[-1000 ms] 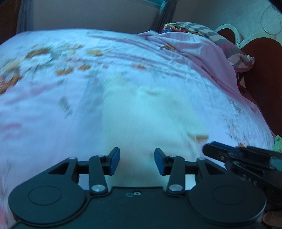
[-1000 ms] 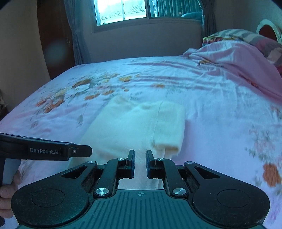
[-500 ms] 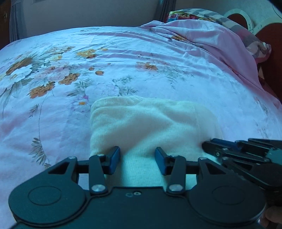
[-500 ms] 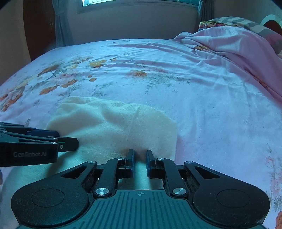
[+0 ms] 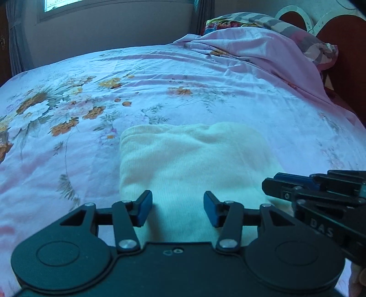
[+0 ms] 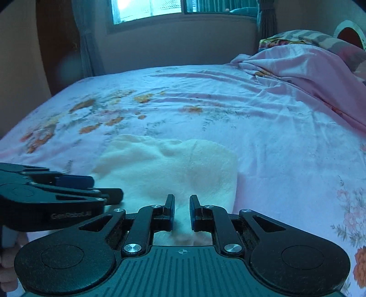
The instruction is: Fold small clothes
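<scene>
Only the right view shows the window (image 6: 148, 9); left hand-held gripper (image 5: 177, 209) released, right (image 6: 181, 212) nearly clenched, empty

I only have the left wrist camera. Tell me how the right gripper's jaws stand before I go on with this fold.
Observer: The right gripper has its jaws almost together, with only a narrow slit. The cream garment shows through the slit, but I cannot tell whether it is pinched.
Operator: Now give me my left gripper from the side.
Observer: The left gripper has just been opening. Its fingertips sit over the garment's left edge, and nothing is pressed between them.
Operator: Report what is behind that gripper.
Observer: A hand shows at the lower left edge of the right wrist view, behind the gripper's body.
</scene>
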{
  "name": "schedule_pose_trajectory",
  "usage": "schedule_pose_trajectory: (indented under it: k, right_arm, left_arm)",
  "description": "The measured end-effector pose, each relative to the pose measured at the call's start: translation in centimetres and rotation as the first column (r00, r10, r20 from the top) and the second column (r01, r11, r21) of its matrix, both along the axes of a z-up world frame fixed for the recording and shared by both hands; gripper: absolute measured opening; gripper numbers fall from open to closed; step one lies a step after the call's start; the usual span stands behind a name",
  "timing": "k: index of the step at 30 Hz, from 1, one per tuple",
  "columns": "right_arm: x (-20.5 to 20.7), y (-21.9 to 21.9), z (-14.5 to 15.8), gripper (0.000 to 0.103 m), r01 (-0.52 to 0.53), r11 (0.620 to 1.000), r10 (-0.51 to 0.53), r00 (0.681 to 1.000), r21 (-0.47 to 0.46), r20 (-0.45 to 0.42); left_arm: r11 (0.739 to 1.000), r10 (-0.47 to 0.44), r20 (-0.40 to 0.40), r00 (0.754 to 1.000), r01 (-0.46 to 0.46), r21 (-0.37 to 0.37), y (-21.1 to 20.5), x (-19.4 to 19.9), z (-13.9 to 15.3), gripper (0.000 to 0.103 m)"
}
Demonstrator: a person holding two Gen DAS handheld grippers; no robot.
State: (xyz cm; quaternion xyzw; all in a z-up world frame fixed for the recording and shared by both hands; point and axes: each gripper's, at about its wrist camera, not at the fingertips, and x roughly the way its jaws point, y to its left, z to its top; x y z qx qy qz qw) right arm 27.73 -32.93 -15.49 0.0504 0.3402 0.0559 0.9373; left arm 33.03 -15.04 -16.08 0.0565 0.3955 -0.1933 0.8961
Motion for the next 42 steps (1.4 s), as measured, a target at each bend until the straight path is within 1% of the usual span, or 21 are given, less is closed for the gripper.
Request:
schedule_pose_trajectory:
  k: [2, 3, 4, 5, 6, 10, 12, 14, 17, 18, 21, 23, 26, 27, 29, 30, 31, 32, 34, 37, 42]
  right_arm:
    - [-1.4, 0.6, 0.2, 0.012, -0.021, 1.0, 0.021, 1.0, -0.021, 0.006]
    - [-2.0, 0.8, 0.1, 0.016, -0.029, 0.999, 0.03, 1.0, -0.029, 0.001]
    - [-2.5, 0.9, -0.1, 0.034, -0.03, 0.999, 0.03, 1.0, -0.034, -0.008]
    - [-2.9, 1.0, -0.2, 0.047, -0.028, 0.999, 0.027, 1.0, -0.032, -0.012]
    - [-3.4, 1.0, -0.3, 0.063, -0.024, 0.999, 0.024, 1.0, -0.025, -0.011]
    - [-4.6, 1.1, -0.5, 0.063, -0.017, 1.0, 0.016, 0.999, -0.022, -0.028]
    - [-5.2, 0.8, -0.5, 0.063, -0.008, 1.0, 0.009, 0.999, 0.008, -0.042]
    - [-5.9, 0.8, -0.5, 0.063, -0.002, 1.0, 0.002, 0.999, 0.01, -0.05]
    - [-7.6, 1.0, -0.3, 0.063, 0.004, 1.0, -0.004, 1.0, -0.007, -0.022]
    - [-8.3, 1.1, -0.5, 0.063, 0.004, 1.0, -0.004, 1.0, -0.024, -0.021]
    - [-9.6, 1.7, -2.4, 0.063, -0.019, 0.994, 0.01, 0.996, -0.107, -0.084]
    - [-10.5, 1.4, -3.5, 0.063, -0.01, 0.99, -0.002, 0.996, -0.138, -0.085]
    - [-11.1, 1.0, -2.9, 0.063, 0.018, 0.994, -0.027, 0.996, -0.111, -0.084]
    - [-11.4, 1.0, -2.4, 0.063, 0.02, 0.994, -0.027, 0.998, -0.111, -0.062]
    - [-12.2, 1.1, -1.7, 0.063, 0.01, 0.999, -0.01, 1.0, -0.051, -0.012]
    - [-12.2, 1.5, -2.1, 0.063, -0.008, 0.998, 0.006, 0.999, -0.059, -0.032]
    - [-11.7, 2.1, -3.0, 0.063, -0.036, 0.994, 0.027, 0.996, -0.1, -0.088]
    - [-11.5, 2.1, -3.7, 0.063, -0.04, 0.993, 0.027, 0.993, -0.11, -0.116]
    - [-11.6, 1.5, -3.7, 0.063, -0.007, 0.999, 0.001, 0.993, -0.052, -0.118]
    - [-11.8, 0.3, -2.5, 0.063, 0.01, 0.999, -0.006, 0.995, 0.034, -0.099]
    - [-10.2, -1.3, -1.0, 0.063, 0.05, 0.986, -0.033, 0.994, 0.159, -0.108]
  left_arm:
    - [1.0, 0.009, -0.002, 1.0, -0.009, -0.016, 0.6, -0.9, 0.2, 0.048]
    - [1.0, 0.009, 0.0, 1.0, -0.009, -0.017, 0.8, -1.4, 0.2, 0.049]
    - [1.0, 0.011, 0.004, 1.0, -0.011, -0.01, 1.0, -1.8, 0.3, 0.051]
    - [1.0, 0.009, 0.005, 1.0, -0.009, -0.004, 1.1, -2.2, 0.3, 0.052]
    - [1.0, 0.01, 0.005, 1.0, -0.01, -0.001, 1.2, -2.5, 0.4, 0.054]
    - [1.0, 0.029, -0.014, 0.999, -0.029, -0.004, 2.0, -3.2, 0.4, 0.06]
    - [0.999, 0.032, -0.029, 0.999, -0.032, -0.01, 2.4, -3.6, 0.3, 0.062]
    - [0.999, 0.033, -0.039, 0.999, -0.034, -0.012, 2.8, -4.1, 0.0, 0.063]
    - [0.999, 0.037, -0.055, 0.998, -0.038, -0.016, 3.3, -5.2, -0.6, 0.063]
    - [0.999, 0.038, -0.061, 0.997, -0.039, -0.016, 3.4, -5.6, -0.9, 0.063]
    - [1.0, 0.025, -0.079, 0.997, -0.027, -0.016, 3.8, -7.2, -2.0, 0.064]
    - [1.0, 0.015, -0.086, 0.996, -0.017, -0.016, 4.0, -8.0, -2.4, 0.065]
    - [1.0, 0.007, -0.074, 0.997, -0.008, -0.006, 4.2, -9.1, -2.3, 0.065]
    - [1.0, 0.005, -0.071, 0.997, -0.005, -0.007, 4.3, -9.4, -2.2, 0.065]
    - [1.0, -0.003, -0.069, 0.998, 0.003, -0.009, 4.2, -9.9, -2.4, 0.065]
    - [1.0, -0.007, -0.068, 0.998, 0.007, 0.002, 4.1, -10.1, -2.6, 0.066]
    - [1.0, -0.008, -0.064, 0.998, 0.009, 0.01, 4.0, -10.2, -2.9, 0.066]
    - [1.0, -0.008, -0.069, 0.998, 0.008, 0.008, 4.0, -10.2, -2.9, 0.066]
    - [1.0, -0.011, -0.074, 0.997, 0.01, -0.006, 4.4, -10.3, -2.4, 0.066]
    - [0.999, -0.013, -0.071, 0.997, 0.011, -0.037, 5.2, -9.9, -1.4, 0.066]
    - [0.994, 0.04, -0.077, 0.996, -0.047, -0.097, 5.9, -7.3, -0.1, 0.066]
